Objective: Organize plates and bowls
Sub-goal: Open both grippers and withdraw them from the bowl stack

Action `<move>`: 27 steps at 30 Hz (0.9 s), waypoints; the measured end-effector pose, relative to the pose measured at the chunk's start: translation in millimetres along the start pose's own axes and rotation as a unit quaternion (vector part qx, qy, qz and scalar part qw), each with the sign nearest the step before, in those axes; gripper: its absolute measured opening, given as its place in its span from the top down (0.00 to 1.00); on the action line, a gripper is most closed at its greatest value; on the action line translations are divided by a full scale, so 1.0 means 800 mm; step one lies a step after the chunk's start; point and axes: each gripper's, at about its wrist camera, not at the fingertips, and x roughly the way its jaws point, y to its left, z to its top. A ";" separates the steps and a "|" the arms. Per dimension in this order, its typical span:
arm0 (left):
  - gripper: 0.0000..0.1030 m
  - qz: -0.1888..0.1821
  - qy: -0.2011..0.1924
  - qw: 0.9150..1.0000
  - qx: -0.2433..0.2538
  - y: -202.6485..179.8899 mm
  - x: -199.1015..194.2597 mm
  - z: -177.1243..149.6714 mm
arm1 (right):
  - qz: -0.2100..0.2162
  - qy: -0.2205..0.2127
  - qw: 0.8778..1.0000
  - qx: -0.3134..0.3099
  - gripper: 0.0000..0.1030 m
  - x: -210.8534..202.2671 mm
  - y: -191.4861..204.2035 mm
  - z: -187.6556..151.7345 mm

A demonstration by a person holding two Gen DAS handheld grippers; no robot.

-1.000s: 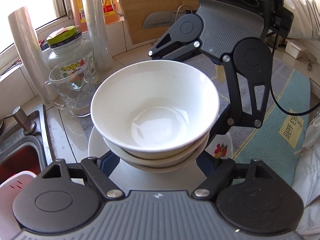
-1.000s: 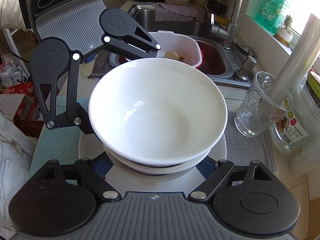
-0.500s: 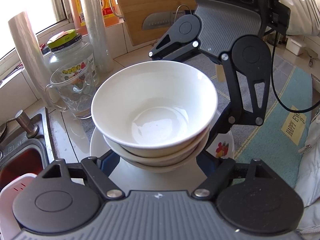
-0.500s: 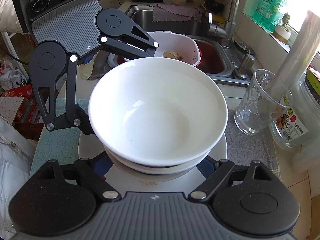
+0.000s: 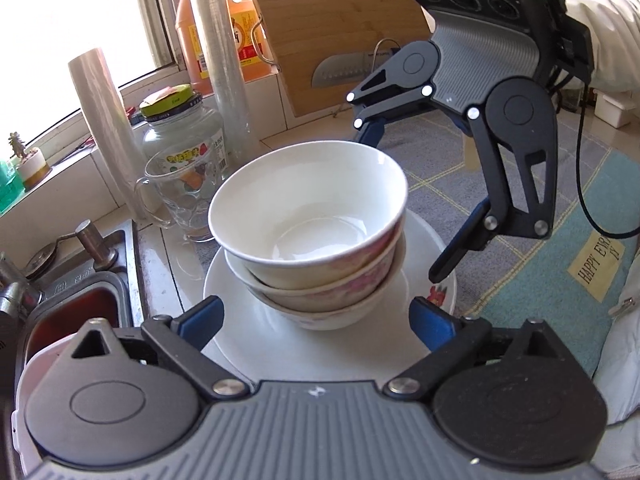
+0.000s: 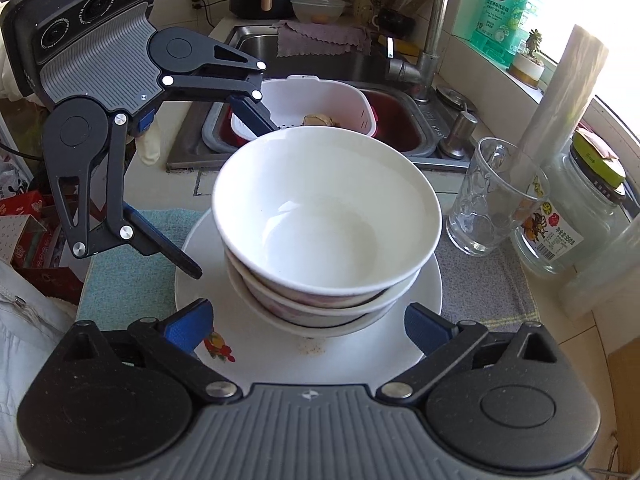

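Sink [image 5: 86,280] sits at the far left of my left view, then a glass [image 5: 180,196] and a jar [image 5: 184,136] beside it, with two film rolls standing behind them. In the middle, three bowls [image 5: 316,232] are nested upright on a white plate [image 5: 280,344], which rests on a grey mat [image 5: 448,152]. My left gripper [image 5: 316,316] is in front of the stack with its jaws opening; the blue fingers [image 5: 202,316] stand apart on either side of the lowest bowl, clear of it, over the plate. Further right, my right gripper [image 5: 404,204] reaches in from the opposite side, its jaws likewise opening, one finger behind the top bowl's rim and the other over the plate's edge near a red print; neither touches a bowl. A cutting board [image 5: 340,36] leans at the back. In my right view, the left gripper [image 6: 224,196] is at the left, the stack sits central between my spread fingers [image 6: 188,326], and the glass and jar stand on the right.
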 end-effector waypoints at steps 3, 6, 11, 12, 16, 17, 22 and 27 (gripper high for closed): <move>0.01 0.004 -0.032 0.999 -0.021 -0.005 -0.016 -0.003 | -0.024 0.005 1.000 0.015 0.00 -0.009 0.013 -0.001; 0.01 0.008 -0.054 0.998 -0.030 -0.015 -0.025 -0.009 | -0.049 0.012 0.998 0.039 0.00 -0.014 0.027 -0.003; 0.01 0.024 -0.097 0.994 -0.043 -0.032 -0.041 -0.018 | -0.101 0.024 0.987 0.120 0.00 -0.024 0.049 -0.012; 0.01 0.027 -0.105 0.993 -0.047 -0.034 -0.044 -0.019 | -0.114 0.025 0.984 0.138 0.00 -0.026 0.054 -0.015; 0.01 0.057 -0.111 0.988 -0.093 -0.037 -0.055 -0.019 | -0.187 0.016 0.954 0.234 0.00 -0.040 0.075 -0.028; 0.01 0.071 -0.101 0.987 -0.108 -0.038 -0.056 -0.018 | -0.201 0.014 0.943 0.265 0.00 -0.042 0.078 -0.032; 0.01 0.107 -0.047 0.972 -0.204 -0.041 -0.059 -0.013 | -0.252 0.014 0.881 0.399 0.00 -0.057 0.098 -0.055; 0.01 0.158 0.012 0.949 -0.272 -0.062 -0.069 -0.008 | -0.271 0.000 0.851 0.449 0.00 -0.079 0.117 -0.062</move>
